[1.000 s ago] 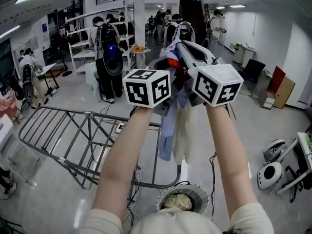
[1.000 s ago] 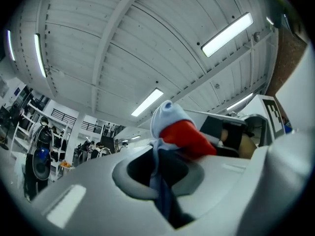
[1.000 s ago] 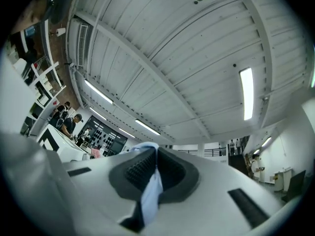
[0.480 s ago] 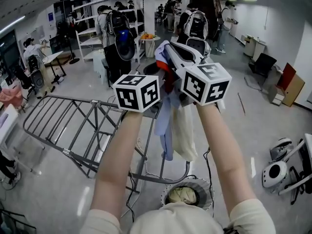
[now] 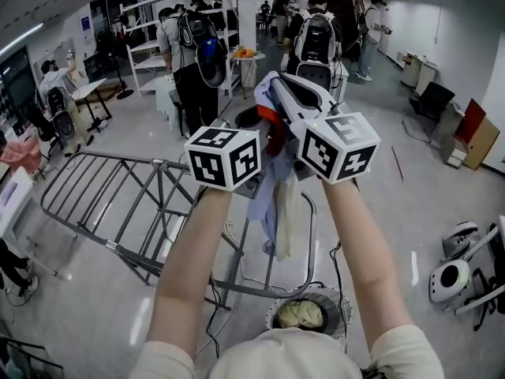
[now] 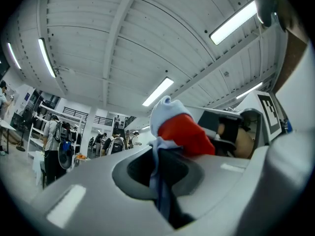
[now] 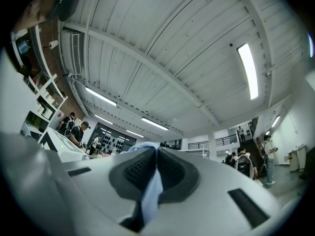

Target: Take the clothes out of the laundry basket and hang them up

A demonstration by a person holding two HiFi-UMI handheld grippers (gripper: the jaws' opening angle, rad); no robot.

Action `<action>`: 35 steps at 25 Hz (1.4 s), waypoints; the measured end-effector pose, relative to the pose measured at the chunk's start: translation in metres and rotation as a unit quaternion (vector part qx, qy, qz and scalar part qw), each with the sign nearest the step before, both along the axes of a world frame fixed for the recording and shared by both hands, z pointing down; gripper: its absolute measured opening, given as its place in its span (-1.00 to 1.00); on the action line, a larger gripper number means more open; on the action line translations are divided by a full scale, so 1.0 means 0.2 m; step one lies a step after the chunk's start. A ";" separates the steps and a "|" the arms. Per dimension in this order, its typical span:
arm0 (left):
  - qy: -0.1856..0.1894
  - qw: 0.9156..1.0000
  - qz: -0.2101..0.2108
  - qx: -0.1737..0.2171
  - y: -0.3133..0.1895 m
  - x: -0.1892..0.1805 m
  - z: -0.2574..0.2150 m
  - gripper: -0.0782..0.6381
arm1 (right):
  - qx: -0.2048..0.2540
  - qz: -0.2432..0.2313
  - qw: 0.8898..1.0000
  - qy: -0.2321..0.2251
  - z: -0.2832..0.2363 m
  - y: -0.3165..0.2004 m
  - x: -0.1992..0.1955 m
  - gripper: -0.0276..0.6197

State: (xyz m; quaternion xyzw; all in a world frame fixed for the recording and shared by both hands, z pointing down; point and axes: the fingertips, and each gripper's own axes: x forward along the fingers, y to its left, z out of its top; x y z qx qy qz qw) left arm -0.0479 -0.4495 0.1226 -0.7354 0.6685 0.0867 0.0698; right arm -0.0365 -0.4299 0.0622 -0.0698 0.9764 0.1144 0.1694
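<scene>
A light blue garment [image 5: 267,200] with a red patch and a cream part hangs from both grippers above the grey drying rack [image 5: 118,204]. My left gripper [image 5: 263,123] is shut on it; in the left gripper view the blue and red cloth [image 6: 177,127] bunches out of the closed left gripper [image 6: 158,170]. My right gripper [image 5: 274,85] is shut on the same garment; a blue strip [image 7: 151,193] is pinched in the right gripper [image 7: 156,163]. The round laundry basket [image 5: 335,302] stands on the floor below, with cream cloth [image 5: 300,314] inside.
Several people with backpacks stand at the back by white shelves [image 5: 146,61] and a small table with orange things [image 5: 245,54]. White devices [image 5: 454,271] lie on the floor at right. Cables [image 5: 339,267] run beside the basket.
Both grippers have sunk with the garment, and its lower end now hangs close to the rack's near rail. Both grips are unchanged.
</scene>
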 end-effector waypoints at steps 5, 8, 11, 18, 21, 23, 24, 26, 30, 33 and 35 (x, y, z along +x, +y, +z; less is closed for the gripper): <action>-0.007 0.999 0.046 -0.015 -0.09 0.16 0.16 -0.73 | -0.014 0.027 1.000 0.000 0.15 -0.08 0.17 -0.88; -0.017 0.997 0.060 -0.040 -0.14 0.25 0.31 -0.73 | -0.027 0.038 0.999 0.015 0.29 -0.14 0.27 -0.88; -0.026 0.994 0.069 -0.080 -0.15 0.29 0.50 -0.73 | -0.044 0.048 0.997 0.045 0.45 -0.19 0.33 -0.88; -0.020 0.980 0.089 -0.175 -0.11 0.39 0.90 -0.73 | -0.068 0.076 0.987 0.123 0.71 -0.31 0.56 -0.88; -0.016 0.975 0.088 -0.202 -0.01 0.35 1.11 -0.73 | -0.065 0.103 0.980 0.157 0.88 -0.41 0.60 -0.88; -0.014 0.973 0.081 -0.217 0.07 0.34 1.21 -0.73 | -0.067 0.126 0.975 0.172 0.95 -0.50 0.65 -0.88; -0.010 0.972 0.078 -0.223 0.11 0.33 1.24 -0.73 | -0.070 0.138 0.972 0.175 0.96 -0.55 0.66 -0.88; 0.004 0.969 0.076 -0.237 0.21 0.33 1.29 -0.73 | -0.081 0.157 0.968 0.177 0.98 -0.64 0.68 -0.88; 0.024 0.961 0.077 -0.265 0.42 0.33 1.34 -0.73 | -0.103 0.169 0.963 0.181 0.97 -0.76 0.58 -0.88; 0.035 0.956 0.081 -0.278 0.53 0.31 1.36 -0.73 | -0.097 0.161 0.962 0.200 0.96 -0.78 0.41 -0.88; 0.050 0.955 0.082 -0.280 0.57 0.29 1.39 -0.73 | -0.092 0.148 0.962 0.211 0.99 -0.79 0.26 -0.88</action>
